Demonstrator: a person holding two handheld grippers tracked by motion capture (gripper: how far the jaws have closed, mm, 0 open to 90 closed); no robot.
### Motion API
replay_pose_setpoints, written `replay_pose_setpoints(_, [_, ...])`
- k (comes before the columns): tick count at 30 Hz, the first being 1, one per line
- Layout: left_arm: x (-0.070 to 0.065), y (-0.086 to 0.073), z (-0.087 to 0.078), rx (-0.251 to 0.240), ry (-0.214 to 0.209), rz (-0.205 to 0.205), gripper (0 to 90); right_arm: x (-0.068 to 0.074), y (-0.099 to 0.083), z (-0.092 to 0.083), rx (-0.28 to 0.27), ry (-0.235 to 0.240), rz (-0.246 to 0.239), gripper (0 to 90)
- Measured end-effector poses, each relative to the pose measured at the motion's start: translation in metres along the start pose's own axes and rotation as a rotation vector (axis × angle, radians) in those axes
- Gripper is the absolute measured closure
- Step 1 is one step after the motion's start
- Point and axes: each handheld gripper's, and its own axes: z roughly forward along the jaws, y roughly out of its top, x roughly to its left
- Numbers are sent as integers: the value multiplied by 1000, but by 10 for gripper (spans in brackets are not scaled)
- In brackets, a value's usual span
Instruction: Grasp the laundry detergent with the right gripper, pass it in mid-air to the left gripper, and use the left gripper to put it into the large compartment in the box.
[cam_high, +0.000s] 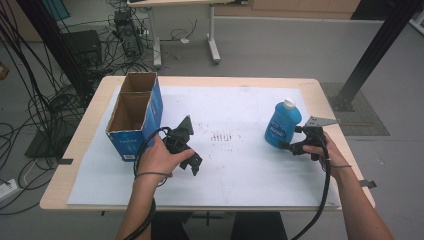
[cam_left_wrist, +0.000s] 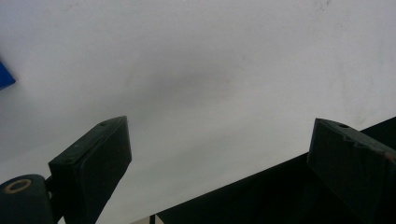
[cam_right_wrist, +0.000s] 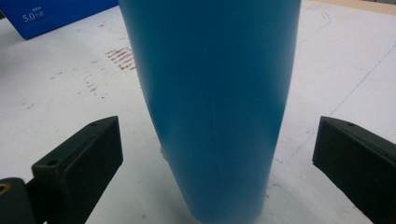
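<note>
Blue bottle with white cap, upright on the white sheet at about 3 o'clock of the worktop, well apart from the divided cardboard box at 9 o'clock. Right gripper brought in low from the bottle's 5 o'clock side, fingers spread wide either side of the blue body, not touching it; set low, probably for a steady hold beneath the bottle's bulk. Left gripper parked near the box's front corner, pointing down at bare sheet, fingers apart and holding nothing, likely kept clear until needed. Box compartments open upward, seemingly ready to receive the bottle.
</note>
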Motion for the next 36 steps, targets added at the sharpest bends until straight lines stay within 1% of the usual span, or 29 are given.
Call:
replay_pose_setpoints(1, [0, 0, 0, 0, 1, 3, 67, 0, 0, 0, 1, 4, 4, 14])
replay_pose_setpoints(3, [0, -1, 0, 1, 0, 2, 66, 0, 0, 1, -5, 3, -5, 14])
replay_pose_setpoints(4, [0, -1, 0, 4, 1, 9, 67, 1, 0, 2, -9, 5, -7, 15])
replay_pose_setpoints(6, [-2, -1, 0, -1, 0, 4, 67, 1, 0, 2, -23, 5, -12, 14])
replay_pose_setpoints(9, [-2, -1, -1, -2, 0, 6, 67, 1, 0, 4, -24, 12, -11, 13])
replay_pose_setpoints(17, [-2, -2, -1, -3, 1, 13, 67, 1, -1, 8, -34, 10, -13, 13])
replay_pose_setpoints(21, [-3, -2, -1, -2, 0, 8, 67, 1, -1, 10, -49, 10, -11, 13])
replay_pose_setpoints(23, [-3, -3, -2, 1, 1, 15, 66, 1, -1, 10, -55, 9, -12, 13])
replay_pose_setpoints(28, [-3, -3, -2, -4, 1, 13, 66, 1, -2, 12, -64, 7, -14, 13])
replay_pose_setpoints(36, [-4, -4, -2, 0, -3, 24, 66, 1, -2, 13, -87, 5, -4, 11])
